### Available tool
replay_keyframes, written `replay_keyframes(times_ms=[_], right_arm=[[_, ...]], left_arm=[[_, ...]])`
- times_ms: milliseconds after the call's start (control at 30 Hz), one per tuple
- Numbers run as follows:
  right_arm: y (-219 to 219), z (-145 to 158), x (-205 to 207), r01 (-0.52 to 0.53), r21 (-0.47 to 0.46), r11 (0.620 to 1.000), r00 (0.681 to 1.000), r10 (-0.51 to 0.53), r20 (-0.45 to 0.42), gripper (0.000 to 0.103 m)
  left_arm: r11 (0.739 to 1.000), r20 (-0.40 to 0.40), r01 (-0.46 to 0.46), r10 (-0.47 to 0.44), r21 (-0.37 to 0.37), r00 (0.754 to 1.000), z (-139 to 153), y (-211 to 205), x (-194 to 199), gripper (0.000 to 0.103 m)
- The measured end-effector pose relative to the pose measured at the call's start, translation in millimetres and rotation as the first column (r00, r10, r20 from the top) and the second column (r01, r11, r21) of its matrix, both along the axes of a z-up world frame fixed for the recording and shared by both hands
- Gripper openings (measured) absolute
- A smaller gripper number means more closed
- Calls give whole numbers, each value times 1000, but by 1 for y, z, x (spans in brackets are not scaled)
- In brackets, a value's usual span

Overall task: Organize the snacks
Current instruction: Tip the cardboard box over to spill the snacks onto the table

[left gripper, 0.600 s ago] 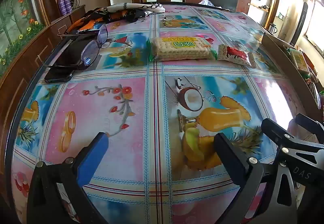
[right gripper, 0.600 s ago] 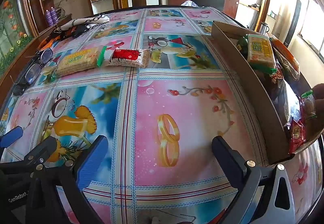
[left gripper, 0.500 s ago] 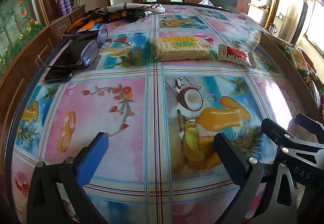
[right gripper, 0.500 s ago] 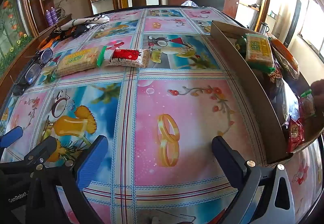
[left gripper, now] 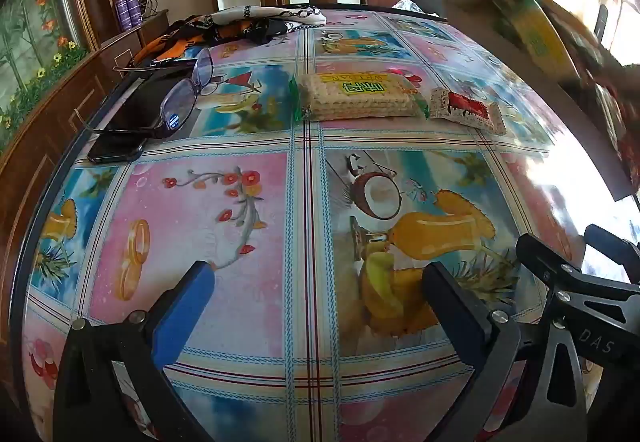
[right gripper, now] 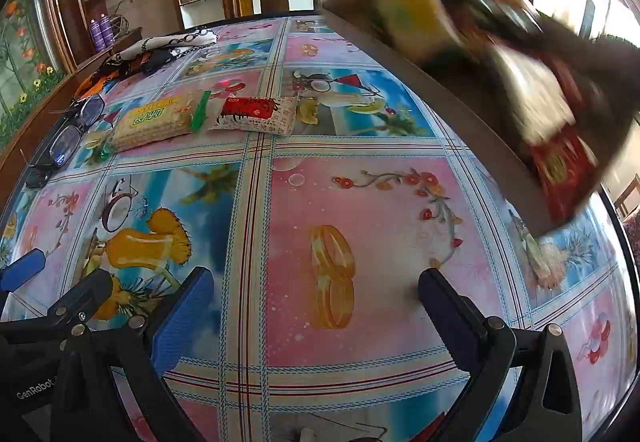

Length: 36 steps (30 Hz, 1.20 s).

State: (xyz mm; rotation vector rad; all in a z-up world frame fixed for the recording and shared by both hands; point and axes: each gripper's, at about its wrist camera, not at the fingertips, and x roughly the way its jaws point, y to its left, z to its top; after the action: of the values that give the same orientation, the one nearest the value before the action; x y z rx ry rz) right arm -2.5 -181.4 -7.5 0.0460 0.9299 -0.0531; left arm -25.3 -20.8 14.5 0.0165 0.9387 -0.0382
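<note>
Opening step, nothing picked yet: I am holding both tools low over the patterned tablecloth (left gripper: pixel 224 210), and both are carrying nothing. Left gripper (left gripper: pixel 318 296): jaws spread wide. Right gripper (right gripper: pixel 316 296): jaws likewise gaping. Loose snacks on the cloth, two: one cracker packet (left gripper: pixel 358 98) with green ends, one red-and-white snack bar (left gripper: pixel 468 110), lying just beside each other at the far middle of the table, well apart from either tool. Cardboard box (right gripper: pixel 448 98), one, at the right: it is showing heavily blurred and tilted, with several packets inside, the yellow-green one (left gripper: pixel 536 38) being the only one I am making out; I cannot count the rest. Bystanders, not for sorting: one pair of glasses (left gripper: pixel 176 102), one phone (left gripper: pixel 132 122) under them, one scarf (left gripper: pixel 248 22) farther back. As I am judging it, the next move calls for reaching forward to a loose packet, straddling it across its narrow width, and closing.
</note>
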Motion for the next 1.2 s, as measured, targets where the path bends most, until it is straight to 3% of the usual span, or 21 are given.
replay_keyframes(times_ms=[333, 1200], right_arm=[[-1, -1, -1, 0, 1, 1000, 1000, 0, -1, 102], [0, -2, -1, 1, 0, 1000, 1000, -1, -1, 103]], left_arm=[[1000, 1, 1, -1, -2, 1000, -11, 21, 19, 103], [1000, 3, 2, -2, -2, 1000, -15, 25, 23, 103]])
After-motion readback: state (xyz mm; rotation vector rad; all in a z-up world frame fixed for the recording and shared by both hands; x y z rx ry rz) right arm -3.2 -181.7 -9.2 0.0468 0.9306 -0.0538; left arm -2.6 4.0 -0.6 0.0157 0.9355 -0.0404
